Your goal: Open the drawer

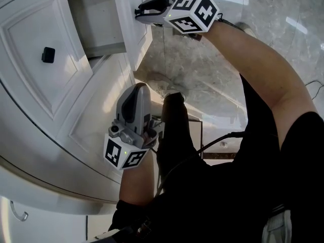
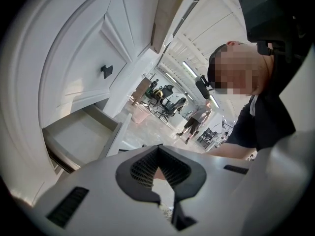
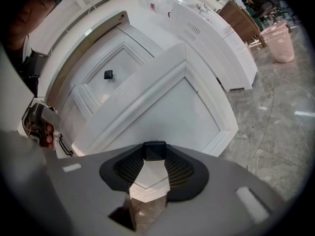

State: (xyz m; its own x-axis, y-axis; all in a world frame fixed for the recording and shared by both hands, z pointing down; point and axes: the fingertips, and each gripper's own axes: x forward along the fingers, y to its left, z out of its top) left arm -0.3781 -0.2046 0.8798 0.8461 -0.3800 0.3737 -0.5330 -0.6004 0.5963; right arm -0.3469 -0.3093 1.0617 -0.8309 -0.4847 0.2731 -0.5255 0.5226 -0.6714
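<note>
where the glossy white panelled cabinet curves round, its upper white drawer stands pulled out, w/ the drawer front toward the person. right gripper is at that front, jaws pinching the small black square knob btwn their tips; the white drawer face fills the right gripper view behind it. left gripper hangs lower, near the person's knee and just off the cabinet's closed lower panel, jaws pressed together at the tips w/ only floor showing thru the gap behind them. a second black square knob sits mid-panel on the closed front beside the open drawer, well apart from both grippers. each gripper carries a black-and-white marker cube.

surface: cabinet fronts are all smooth white w/ raised frame mouldings, catching soft glare. the grey veined polished stone floor reflects light streaks.

room: big open hall. long strip lights run across a white ceiling. dark office chairs and a few standing people are far back. a pink ribbed bin stands on the floor near a brown wooden unit, w/ a long white cabinet run btwn that corner and the drawer.
</note>
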